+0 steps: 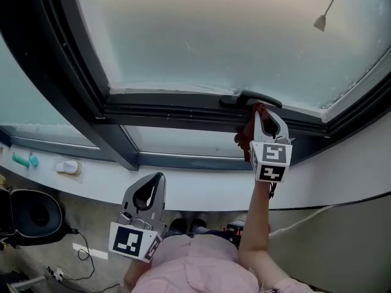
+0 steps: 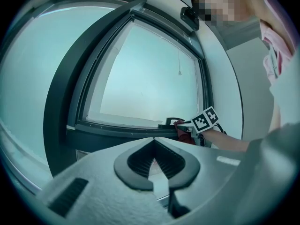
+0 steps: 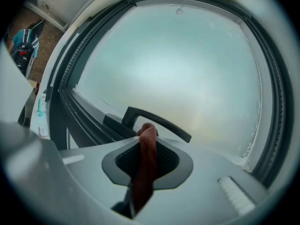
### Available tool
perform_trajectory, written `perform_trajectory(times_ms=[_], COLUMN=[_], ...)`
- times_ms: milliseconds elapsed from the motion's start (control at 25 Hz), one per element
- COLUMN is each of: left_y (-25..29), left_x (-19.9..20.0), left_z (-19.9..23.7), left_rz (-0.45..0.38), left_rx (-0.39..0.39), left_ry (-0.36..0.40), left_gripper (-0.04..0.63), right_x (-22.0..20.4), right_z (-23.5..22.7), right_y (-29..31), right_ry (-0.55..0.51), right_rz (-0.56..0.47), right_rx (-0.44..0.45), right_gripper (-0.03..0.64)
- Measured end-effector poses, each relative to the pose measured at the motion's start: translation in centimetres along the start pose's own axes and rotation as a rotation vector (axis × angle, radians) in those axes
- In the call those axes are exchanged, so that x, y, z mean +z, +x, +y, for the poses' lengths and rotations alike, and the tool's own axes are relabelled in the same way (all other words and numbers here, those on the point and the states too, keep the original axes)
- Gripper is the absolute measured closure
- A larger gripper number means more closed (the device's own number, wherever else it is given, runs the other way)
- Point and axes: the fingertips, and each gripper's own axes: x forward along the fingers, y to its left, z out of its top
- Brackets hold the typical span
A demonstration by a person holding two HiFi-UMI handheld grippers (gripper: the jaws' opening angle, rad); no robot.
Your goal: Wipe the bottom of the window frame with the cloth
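Right gripper: we are clamping the red cloth by the window frame handle. Left gripper: we are holding it closed, empty.

Cloth mostly behind the right tongs; tiny teal objects at far left, unidentifiable.

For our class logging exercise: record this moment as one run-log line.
right gripper: shut on red cloth, by window handle on bottom frame | left gripper: shut, empty, low

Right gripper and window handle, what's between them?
Only the red cloth, clamped in the right gripper, in front of the handle; right gripper view.
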Motion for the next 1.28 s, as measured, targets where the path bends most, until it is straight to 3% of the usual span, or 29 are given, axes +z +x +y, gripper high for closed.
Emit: perform_trajectory(times_ms=[480,680,1040,1280], left_y=[3.4,4.4,5.2,5.5], left_x=[0.6,0.7,1.0,0.7], left_z=[-1.1,-1.9,-2.8,-3.2], left_rz=[-0.016,-0.016,-0.02,-0.014], left_rx=[-0.037,-0.054,-0.053,-0.045], left_ry=[0.002,0.005,0.018,0.016], left_gripper=[0.598,0.598,0.597,0.598], right_x=[-0.4,-0.7,-0.9,-1.9], right_z=[-1.8,-1.9,-2.1,-4.7], right_y=[1.4,1.7,1.7,1.8], right_ry=[0.006,0.093,0.158,0.161], right_rz=[0.079,0.093,0.079,0.106], right_rx=[0.036,0.093,0.139,0.097], right_gripper=[0.568,0.571,0.569,0.568])
